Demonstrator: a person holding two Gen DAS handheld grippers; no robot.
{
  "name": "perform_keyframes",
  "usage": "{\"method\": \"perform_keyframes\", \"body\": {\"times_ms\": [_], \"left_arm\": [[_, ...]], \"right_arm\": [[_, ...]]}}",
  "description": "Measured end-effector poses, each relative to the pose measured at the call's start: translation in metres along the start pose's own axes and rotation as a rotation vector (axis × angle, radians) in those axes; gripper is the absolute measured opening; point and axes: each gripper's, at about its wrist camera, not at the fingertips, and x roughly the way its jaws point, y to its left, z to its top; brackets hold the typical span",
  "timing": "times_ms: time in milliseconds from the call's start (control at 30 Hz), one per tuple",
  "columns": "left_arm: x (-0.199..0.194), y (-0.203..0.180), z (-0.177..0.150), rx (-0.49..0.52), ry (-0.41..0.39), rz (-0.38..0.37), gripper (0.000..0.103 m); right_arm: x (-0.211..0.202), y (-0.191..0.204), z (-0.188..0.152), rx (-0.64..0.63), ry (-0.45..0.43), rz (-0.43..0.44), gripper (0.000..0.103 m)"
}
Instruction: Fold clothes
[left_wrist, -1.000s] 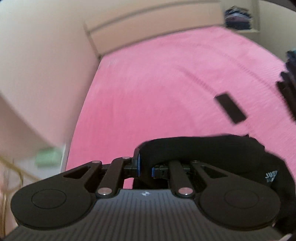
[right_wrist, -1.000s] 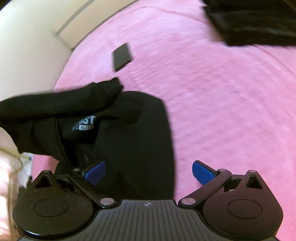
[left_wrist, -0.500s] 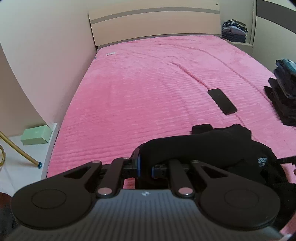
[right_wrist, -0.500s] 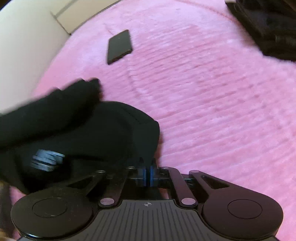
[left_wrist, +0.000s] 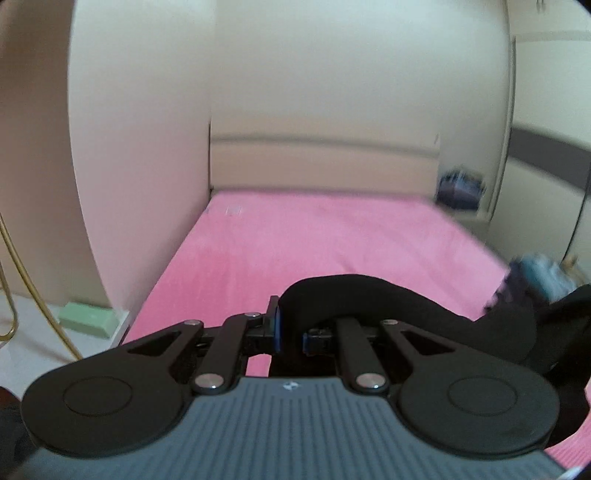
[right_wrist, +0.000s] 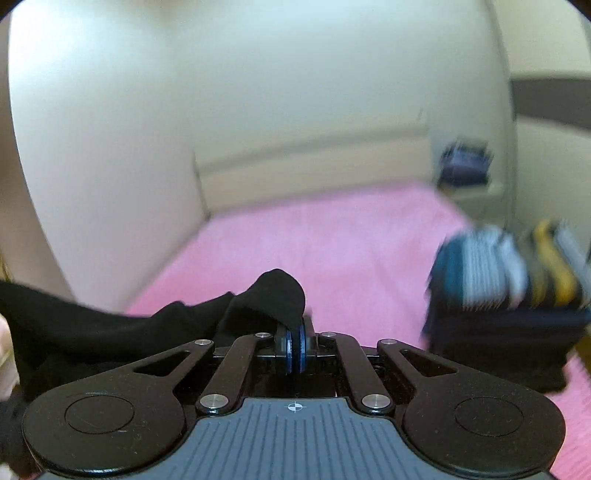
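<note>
A black garment (left_wrist: 369, 299) is pinched in my left gripper (left_wrist: 290, 334), which is shut on a thick fold of it; the cloth runs off to the right and hangs below. My right gripper (right_wrist: 294, 345) is shut on another edge of the same black garment (right_wrist: 273, 295), which stretches away to the left. Both grippers are raised above the pink bed (left_wrist: 314, 236), facing the headboard. The garment's lower part is hidden under the gripper bodies.
A stack of folded clothes (right_wrist: 509, 280) sits on the bed at the right. More folded clothes (right_wrist: 465, 162) lie on a shelf beside the beige headboard (left_wrist: 325, 166). A green box (left_wrist: 86, 319) and a brass-coloured rod (left_wrist: 26, 280) stand left of the bed.
Both grippers have lifted and tilted up with the garment, so the views now face the headboard and wall. The dark phone on the bed has dropped out of sight.
</note>
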Motion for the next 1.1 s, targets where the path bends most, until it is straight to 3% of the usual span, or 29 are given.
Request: {"method": "perform_keyframes", "body": {"times_ms": [167, 300, 467, 600, 700, 800, 833, 867, 900, 967, 1100], "left_arm": [[-0.077, 0.015, 0.023, 0.026, -0.149, -0.088, 0.009], [-0.119, 0.021, 0.050, 0.021, -0.244, -0.132, 0.010], [-0.117, 0.006, 0.085, 0.017, -0.317, -0.151, 0.009], [-0.083, -0.012, 0.101, 0.004, -0.315, -0.116, 0.010], [-0.031, -0.024, 0.096, -0.028, -0.264, -0.080, 0.013], [0.046, -0.031, 0.079, -0.101, -0.139, -0.021, 0.020], [0.075, -0.033, 0.067, -0.112, -0.080, 0.004, 0.032], [0.108, -0.033, 0.051, -0.120, -0.002, 0.035, 0.037], [0.139, -0.033, 0.034, -0.135, 0.086, 0.059, 0.040], [0.187, -0.032, -0.015, -0.181, 0.283, 0.086, 0.040], [0.199, -0.029, -0.103, -0.209, 0.445, 0.123, 0.047]], "right_arm": [[-0.118, 0.048, 0.033, -0.032, -0.229, -0.109, 0.002], [-0.176, 0.071, 0.063, -0.103, -0.372, -0.178, 0.002], [-0.172, 0.054, 0.107, -0.114, -0.411, -0.177, 0.002], [-0.126, 0.029, 0.142, -0.147, -0.422, -0.157, 0.002], [-0.058, -0.002, 0.159, -0.147, -0.396, -0.128, 0.002], [0.042, -0.038, 0.160, -0.126, -0.296, -0.093, 0.004], [0.080, -0.050, 0.154, -0.117, -0.236, -0.082, 0.017], [0.119, -0.059, 0.143, -0.115, -0.164, -0.090, 0.059], [0.153, -0.065, 0.127, -0.120, -0.098, -0.114, 0.091], [0.201, -0.076, 0.089, -0.126, 0.007, -0.146, 0.091], [0.226, -0.092, 0.004, -0.069, 0.209, -0.090, 0.091]]}}
